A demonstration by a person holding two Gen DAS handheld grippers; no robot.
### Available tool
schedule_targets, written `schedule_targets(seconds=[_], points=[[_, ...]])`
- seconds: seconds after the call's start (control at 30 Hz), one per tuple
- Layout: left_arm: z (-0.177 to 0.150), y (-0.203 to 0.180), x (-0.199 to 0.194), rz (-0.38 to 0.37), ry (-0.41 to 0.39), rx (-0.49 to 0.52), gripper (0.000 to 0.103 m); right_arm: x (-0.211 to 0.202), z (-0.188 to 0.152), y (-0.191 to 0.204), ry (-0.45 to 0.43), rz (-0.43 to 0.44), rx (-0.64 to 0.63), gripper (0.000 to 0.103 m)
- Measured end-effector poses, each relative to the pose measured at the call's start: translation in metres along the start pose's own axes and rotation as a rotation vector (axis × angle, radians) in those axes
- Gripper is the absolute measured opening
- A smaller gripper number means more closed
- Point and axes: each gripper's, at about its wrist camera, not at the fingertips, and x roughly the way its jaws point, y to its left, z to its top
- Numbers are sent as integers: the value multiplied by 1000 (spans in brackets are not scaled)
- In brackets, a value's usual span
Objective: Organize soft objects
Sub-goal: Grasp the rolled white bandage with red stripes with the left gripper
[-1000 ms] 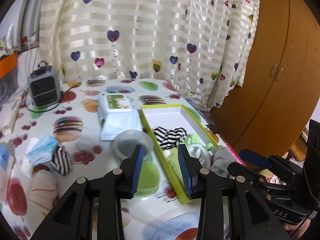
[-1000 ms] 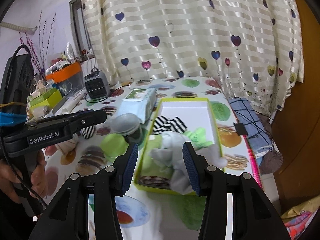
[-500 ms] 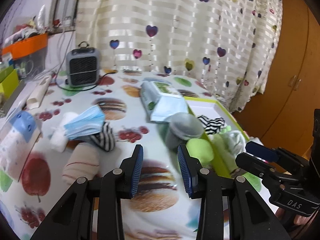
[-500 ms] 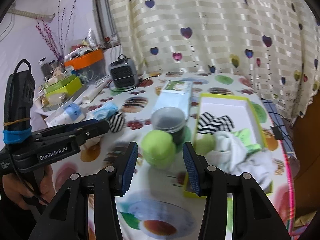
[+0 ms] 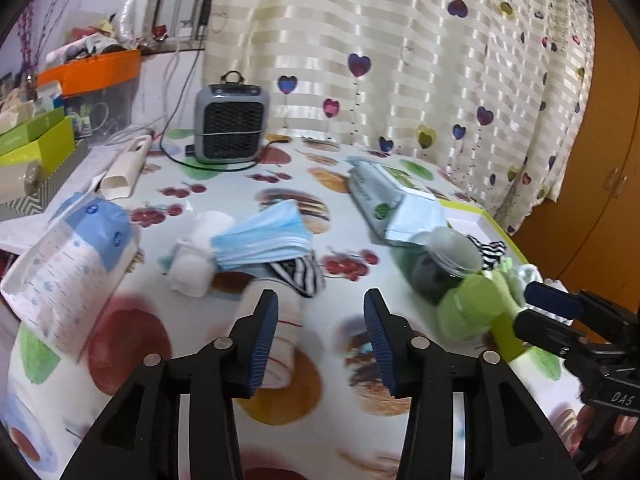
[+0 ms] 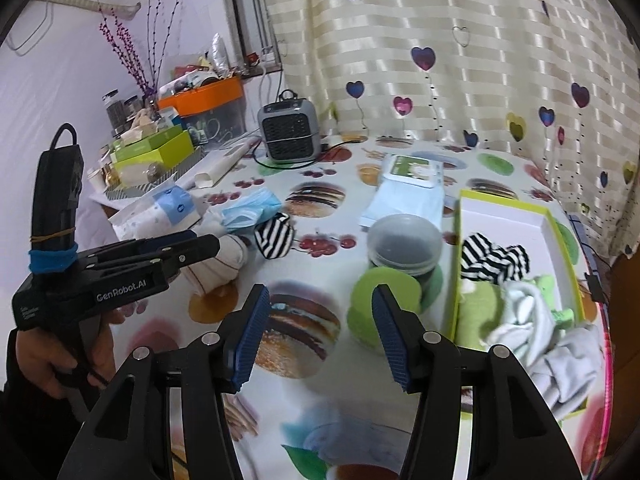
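While both claws gape empty, socks [image 6: 494, 262] fill tray [image 6: 560, 240].

cream sock [image 5: 286, 344] blurred, half hidden behind tool pad

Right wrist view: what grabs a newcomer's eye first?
The green-rimmed box at right, stuffed with soft things: a striped sock and pale cloths. Left of it, more lie loose on the fruit-print tablecloth: a blue face mask and a striped sock ball. Both grippers are empty.
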Motion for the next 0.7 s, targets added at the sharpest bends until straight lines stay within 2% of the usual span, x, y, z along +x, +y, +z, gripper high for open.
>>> schedule_targets(seconds=[0.17,0.4,0.7], points=[[-1,20,15,33,34,-14,48,7,5,5,2,12,-14,54],[-6,30,37,23,95,-18,48,19,10,10,19,27,-24,54],[-11,32,51,15,126,-31,48,35,24,21,25,44,-54,54]])
